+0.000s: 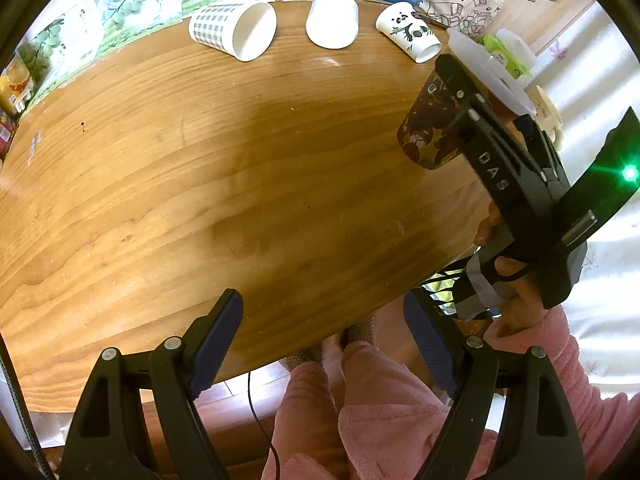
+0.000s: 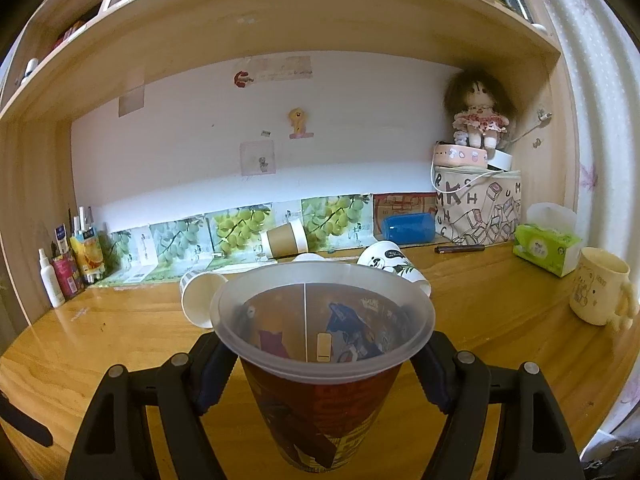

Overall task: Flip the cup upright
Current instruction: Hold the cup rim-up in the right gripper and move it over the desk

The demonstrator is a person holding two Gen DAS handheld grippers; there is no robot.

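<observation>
- Left wrist view: the left claw [image 1: 320,344] hangs wide and empty over the near edge of the glossy, grained wooden desk [image 1: 200,168].
- To the right of that desk edge, the right claw [image 1: 460,116] clamps the dark red printed paper cup with a clear plastic rim [image 1: 430,136], lifted off the wood and tilted.
- At the desk's far side lie a grey checked paper cup [image 1: 232,30], a plain white cup [image 1: 332,20] and a panda-print cup [image 1: 408,30], all on their sides.
- Right wrist view: the red cup [image 2: 320,360] sits mouth-up between the blue pads [image 2: 214,372], which press its upper wall just under the rim.
- It looks empty, so likely very light; thin paper wall, tapered and smooth, apt to dent or slip downward. Holding high, near the stiffer rim, seems soundest.
- Behind the cup on the desk: a cream ceramic mug [image 2: 600,292], heavier and rigid, and a green tissue pack [image 2: 546,246], soft.
</observation>
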